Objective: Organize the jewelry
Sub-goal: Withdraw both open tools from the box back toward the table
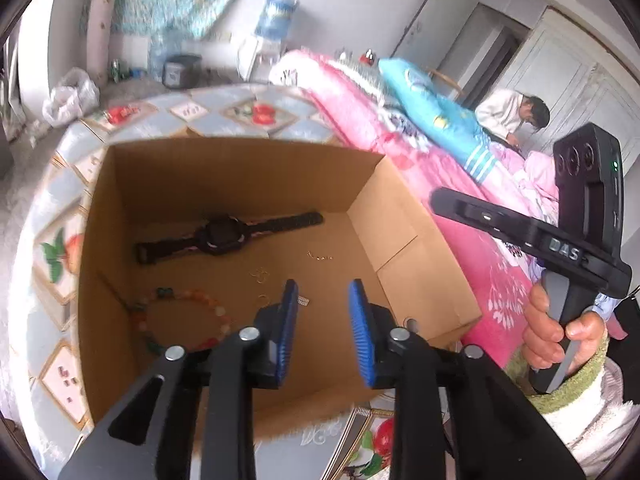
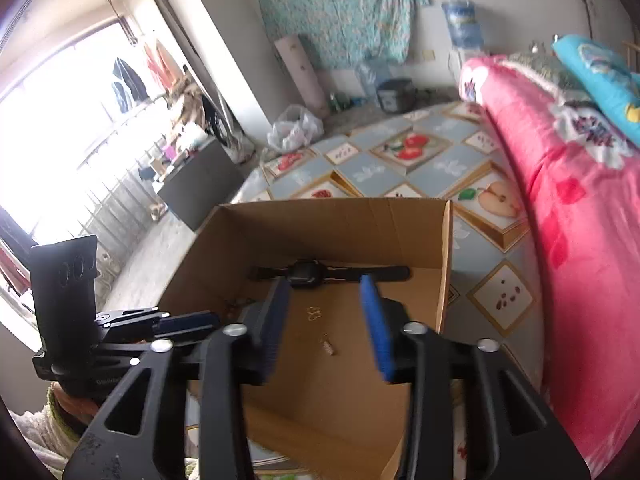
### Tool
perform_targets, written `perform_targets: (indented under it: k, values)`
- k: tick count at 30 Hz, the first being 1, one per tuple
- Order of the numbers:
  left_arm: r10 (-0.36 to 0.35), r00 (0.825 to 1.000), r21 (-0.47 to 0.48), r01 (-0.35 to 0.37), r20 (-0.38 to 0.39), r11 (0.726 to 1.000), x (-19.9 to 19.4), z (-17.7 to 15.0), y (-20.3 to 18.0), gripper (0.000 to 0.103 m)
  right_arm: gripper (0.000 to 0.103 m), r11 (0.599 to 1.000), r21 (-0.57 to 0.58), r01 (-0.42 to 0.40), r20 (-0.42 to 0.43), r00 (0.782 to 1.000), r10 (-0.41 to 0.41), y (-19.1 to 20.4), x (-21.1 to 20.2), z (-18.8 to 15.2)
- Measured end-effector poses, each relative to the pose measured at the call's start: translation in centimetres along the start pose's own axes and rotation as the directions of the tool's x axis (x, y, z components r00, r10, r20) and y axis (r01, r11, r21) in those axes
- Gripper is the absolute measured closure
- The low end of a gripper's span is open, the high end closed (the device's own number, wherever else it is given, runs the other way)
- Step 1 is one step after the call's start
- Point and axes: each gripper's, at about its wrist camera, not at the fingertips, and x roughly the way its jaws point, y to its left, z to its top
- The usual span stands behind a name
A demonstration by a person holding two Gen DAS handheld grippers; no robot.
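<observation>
An open cardboard box [image 1: 400,232] stands on a fruit-patterned mat. On its floor lie a black watch [image 1: 224,236], a bracelet of coloured beads [image 1: 188,320], small gold earrings [image 1: 260,274] and a tiny silver piece [image 1: 305,301]. My left gripper [image 1: 324,286] hangs over the box's near side, open, with nothing between its blue pads. In the right wrist view the right gripper [image 2: 325,282] is open over the same box [image 2: 340,224], above the gold earrings [image 2: 314,314] and the silver piece [image 2: 328,347], with the watch [image 2: 306,272] just beyond its tips.
A pink quilt [image 1: 420,168] and blue pillow [image 1: 436,120] are piled right of the box. A person [image 1: 508,114] sits at the far right. A hand [image 1: 560,332] holds the right gripper's handle. A white plastic bag [image 2: 294,128] lies on the floor beyond the mat [image 2: 432,168].
</observation>
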Motion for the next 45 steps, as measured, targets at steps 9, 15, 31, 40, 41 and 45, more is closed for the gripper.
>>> perform_targets:
  k: [9, 15, 31, 40, 41, 45]
  values:
    - [0.116, 0.986, 0.026, -0.120, 0.122, 0.992, -6.8, -3.5, 0.1, 0.048, 0.016, 0.998, -0.066, 0.025, 0.103, 0.995, -0.018, 3.3, -5.5, -2.4]
    - [0.205, 0.968, 0.000, -0.207, 0.143, 0.978, -9.3, -6.8, 1.5, 0.045, 0.008, 0.983, -0.146, 0.114, 0.067, 0.992, -0.105, 5.0, -6.2, -4.6]
    - [0.318, 0.948, 0.031, -0.319, 0.027, 0.947, -4.4, -13.6, 2.7, 0.044, 0.008, 0.833, -0.438, 0.338, 0.091, 0.939, -0.332, 7.1, -5.6, -9.8]
    - [0.289, 0.957, 0.136, -0.287, 0.007, 0.948, 0.2, -15.7, 0.4, 0.044, 0.008, 0.918, -0.306, 0.253, 0.042, 0.967, -0.252, 5.2, -3.7, -12.7]
    - [0.275, 0.961, 0.146, -0.273, 0.013, 0.951, 0.5, -15.7, 0.1, 0.047, 0.008, 0.927, -0.294, 0.233, 0.024, 0.971, -0.237, 5.2, -3.2, -13.2]
    - [0.225, 0.974, 0.206, -0.224, 0.023, 0.953, 2.2, -15.2, -1.0, 0.056, 0.024, 0.949, -0.253, 0.190, -0.043, 0.977, -0.207, 5.0, -1.0, -15.2]
